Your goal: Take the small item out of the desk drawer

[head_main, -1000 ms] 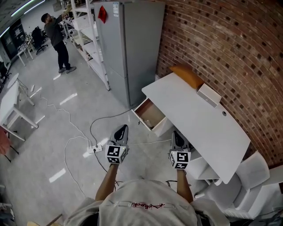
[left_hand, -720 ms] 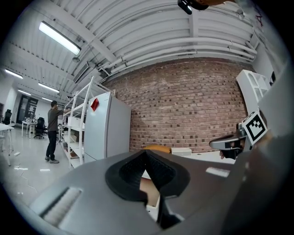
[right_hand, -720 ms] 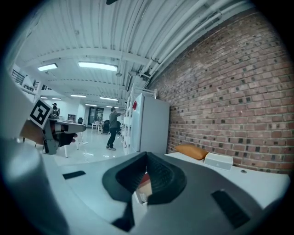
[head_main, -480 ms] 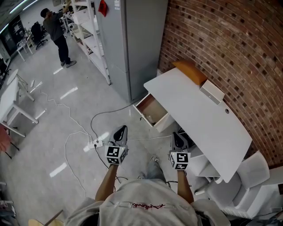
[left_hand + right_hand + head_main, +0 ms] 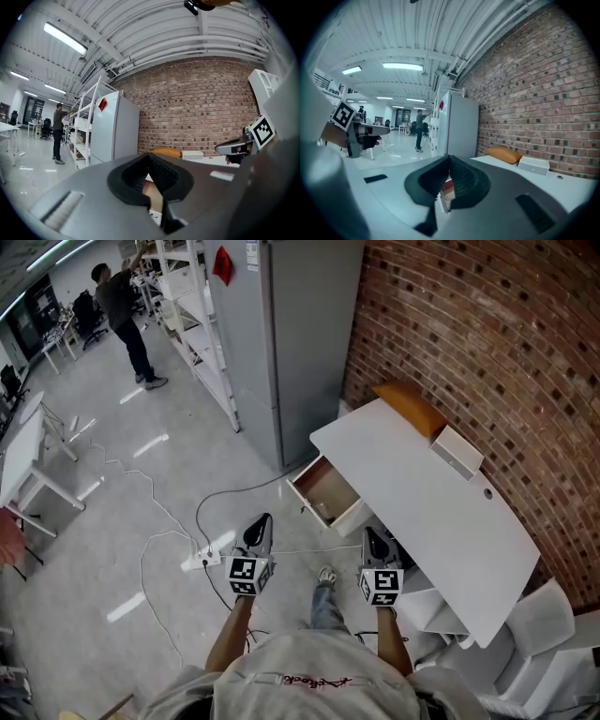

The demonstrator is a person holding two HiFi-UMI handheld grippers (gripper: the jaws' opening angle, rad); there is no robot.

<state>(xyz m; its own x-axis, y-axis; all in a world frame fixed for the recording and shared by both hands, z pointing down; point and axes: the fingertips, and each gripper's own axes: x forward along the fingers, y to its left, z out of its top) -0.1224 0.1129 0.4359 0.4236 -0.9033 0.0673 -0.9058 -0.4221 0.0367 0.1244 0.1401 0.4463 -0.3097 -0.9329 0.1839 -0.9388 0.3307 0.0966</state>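
The white desk stands along the brick wall, and its drawer is pulled open toward the floor side. The drawer's inside looks brown; I cannot make out a small item in it. My left gripper hangs over the floor in front of the drawer, its jaws shut and empty. My right gripper is beside the desk's near edge, short of the drawer, also shut with nothing in it. Neither touches the drawer.
An orange cushion and a white box lie on the desk's far side. A grey cabinet stands behind the drawer. A cable and power strip lie on the floor. White chairs stand at the right. A person is far off.
The person holding the grippers has stepped toward the desk; a leg and shoe now show between the grippers. Both grippers went forward and slightly down, still shut. The drawer stays open.
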